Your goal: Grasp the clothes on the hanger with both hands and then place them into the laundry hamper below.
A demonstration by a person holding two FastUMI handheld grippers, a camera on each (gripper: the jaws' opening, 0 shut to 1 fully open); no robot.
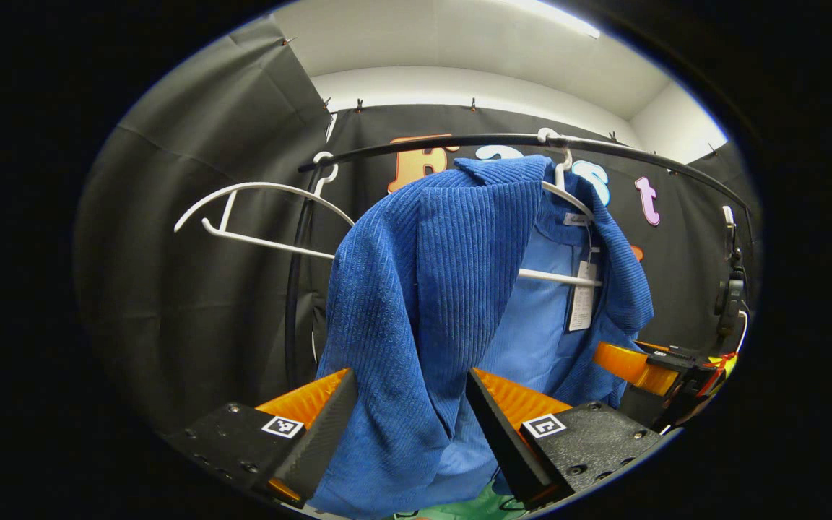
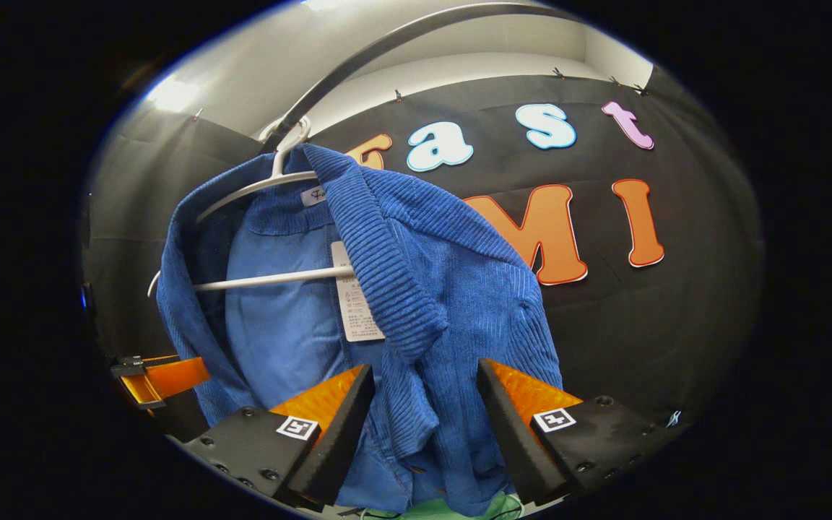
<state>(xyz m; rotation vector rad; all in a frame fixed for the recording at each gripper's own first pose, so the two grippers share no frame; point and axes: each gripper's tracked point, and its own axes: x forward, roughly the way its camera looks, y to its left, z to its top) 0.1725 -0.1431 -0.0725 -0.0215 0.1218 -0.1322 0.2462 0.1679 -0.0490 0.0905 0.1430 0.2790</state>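
Blue jacket (image 1: 423,289) hangs lengthwise from white hanger (image 1: 568,191) on rail. Left tool (image 1: 411,419) and right tool (image 2: 423,419), both wide, straddle opposite front panels; neither grips.

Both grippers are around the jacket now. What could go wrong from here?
The jacket hangs on its hanger; pulling down could drag the hanger off the rail. The left gripper and right gripper stand open around folds, so closing may pinch only a thin layer that slips. The tag could snag.
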